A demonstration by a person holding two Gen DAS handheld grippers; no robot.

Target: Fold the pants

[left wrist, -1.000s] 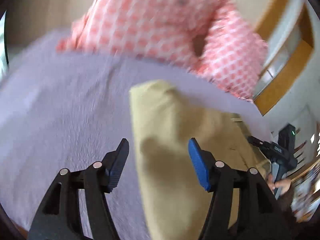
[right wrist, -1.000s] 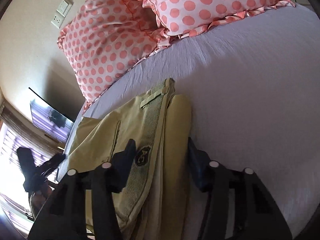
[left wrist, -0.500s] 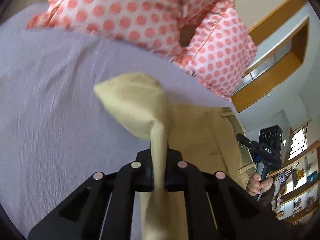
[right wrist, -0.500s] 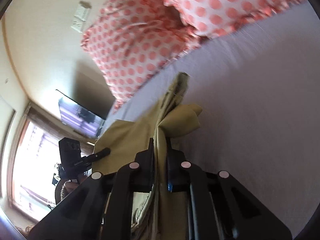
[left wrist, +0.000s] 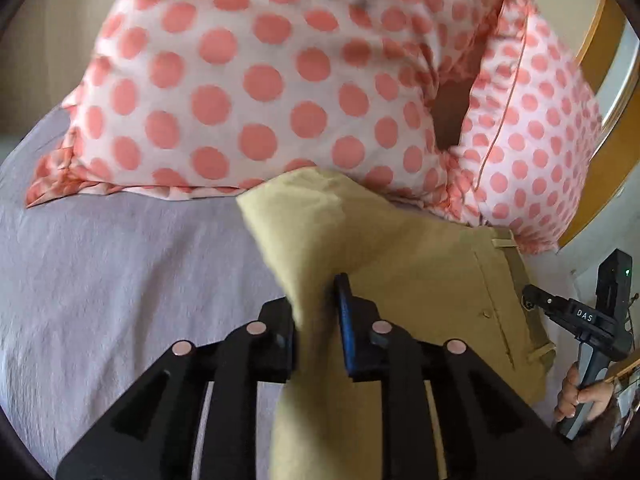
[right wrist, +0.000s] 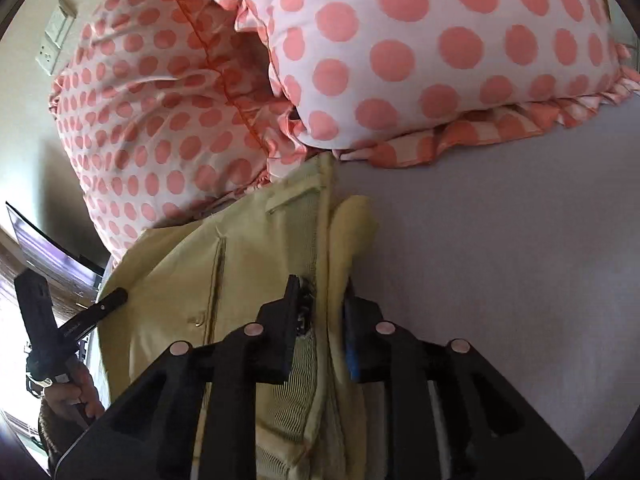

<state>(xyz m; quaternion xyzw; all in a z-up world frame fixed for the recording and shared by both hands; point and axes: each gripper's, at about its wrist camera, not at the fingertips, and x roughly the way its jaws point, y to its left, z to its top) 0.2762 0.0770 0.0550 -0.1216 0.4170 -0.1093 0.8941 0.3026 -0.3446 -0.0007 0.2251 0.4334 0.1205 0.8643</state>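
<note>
Pointing pillow-ward, pants [left wrist: 420, 280] lengthwise

I am looking into a home bedroom: polka-dot pillows [right wrist: 420, 52] are lying on a bed [left wrist: 120, 280], a wall socket [right wrist: 54, 42] and a TV [right wrist: 44, 244] are showing behind.

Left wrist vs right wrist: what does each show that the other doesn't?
Left wrist only: wooden trim on the right, and the right gripper at the pants' far edge. Right wrist only: wall outlet, dark screen, ribbed waistband lining, and the left gripper. Both: pants pinched between that view's fingers, polka-dot pillows, lavender sheet.
</note>
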